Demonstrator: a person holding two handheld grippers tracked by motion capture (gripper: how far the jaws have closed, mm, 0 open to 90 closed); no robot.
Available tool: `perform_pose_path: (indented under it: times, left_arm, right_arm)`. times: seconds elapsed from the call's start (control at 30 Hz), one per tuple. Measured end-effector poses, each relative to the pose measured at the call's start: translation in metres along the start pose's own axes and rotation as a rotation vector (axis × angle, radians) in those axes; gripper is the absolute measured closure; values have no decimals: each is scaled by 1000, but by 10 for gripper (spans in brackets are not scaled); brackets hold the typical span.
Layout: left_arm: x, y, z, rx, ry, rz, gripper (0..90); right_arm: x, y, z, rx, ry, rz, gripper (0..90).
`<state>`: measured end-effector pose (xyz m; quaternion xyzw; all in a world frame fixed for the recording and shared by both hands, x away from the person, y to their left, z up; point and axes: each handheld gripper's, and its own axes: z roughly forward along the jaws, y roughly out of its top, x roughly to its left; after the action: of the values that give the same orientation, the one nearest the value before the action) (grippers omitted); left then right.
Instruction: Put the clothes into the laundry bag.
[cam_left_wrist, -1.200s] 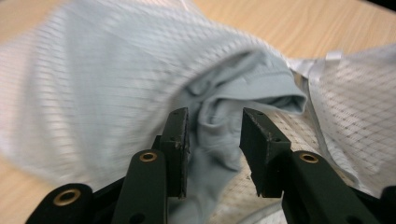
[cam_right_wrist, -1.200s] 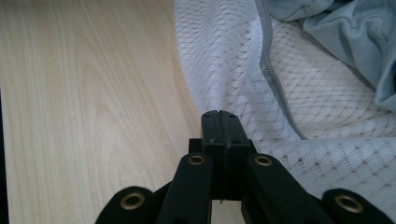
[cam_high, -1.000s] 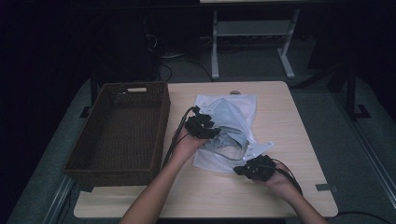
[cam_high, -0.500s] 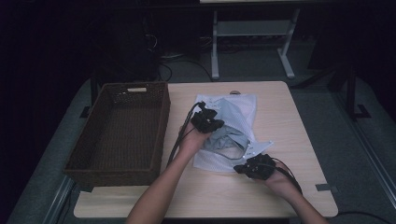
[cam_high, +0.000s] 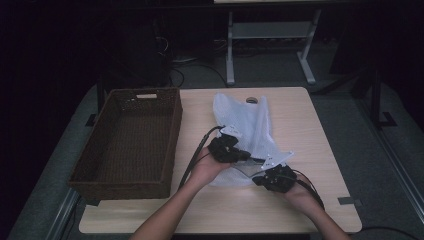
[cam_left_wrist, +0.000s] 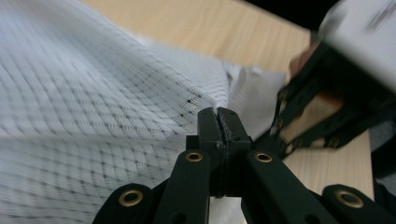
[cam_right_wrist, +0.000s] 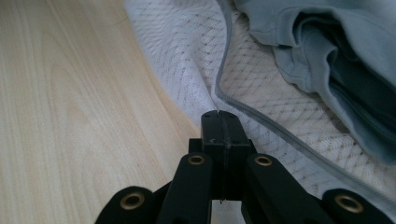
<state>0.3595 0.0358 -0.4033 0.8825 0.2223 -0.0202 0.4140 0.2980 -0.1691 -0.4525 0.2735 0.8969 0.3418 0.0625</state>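
Seen from the high view, a dark woven basket (cam_high: 127, 142) of rectangular plan stands at nine o'clock of the white mesh bag (cam_high: 245, 125), just beside it on the pale wooden table (cam_high: 310, 130); a small round fitting (cam_high: 251, 100) sits in the tabletop at the bag's twelve o'clock end. Beyond the table, at twelve o'clock, I see a grey metal stand (cam_high: 270, 45) and loose cables on the floor. Nothing lies between my grippers and the bag.

The bag is fine open netting with a diamond weave, bordered by a grey bound seam (cam_right_wrist: 261, 109), and lies lengthwise near the table's centre. A soft blue-grey cloth (cam_right_wrist: 336, 60), creased and folded, lies on the netting at one o'clock in the right gripper view. The table surface is smooth, with light wood grain.

My left gripper (cam_high: 239, 154) sits at the bag's seven o'clock edge; its jaws have just been closing and now pinch a fold of the mesh, raised into a ridge in the left gripper view (cam_left_wrist: 218, 116). My right gripper (cam_high: 264, 176), at five o'clock of the left one and near it, is clamped on the bag's near edge (cam_right_wrist: 219, 119). Both forearms enter from six o'clock, hands wrapped around the gripper bodies, cables trailing behind.
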Motion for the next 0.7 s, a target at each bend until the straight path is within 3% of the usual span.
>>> perform_pose_path:
  times: [0.2,0.43,0.53,0.7]
  left_arm:
    - [9,-20,23,69,-3,-40,891]
    - [17,-30,42,127,30,-38,882]
    - [16,-30,41,126,34,-34,855]
    - [8,-30,24,77,42,-23,705]
  right_arm:
    - [-2,-2,-1,3,-3,7,900]
    - [-3,-3,-2,-4,-3,10,897]
    - [-4,-4,-2,-12,-3,10,886]
    - [-5,-6,-11,-51,-11,22,701]
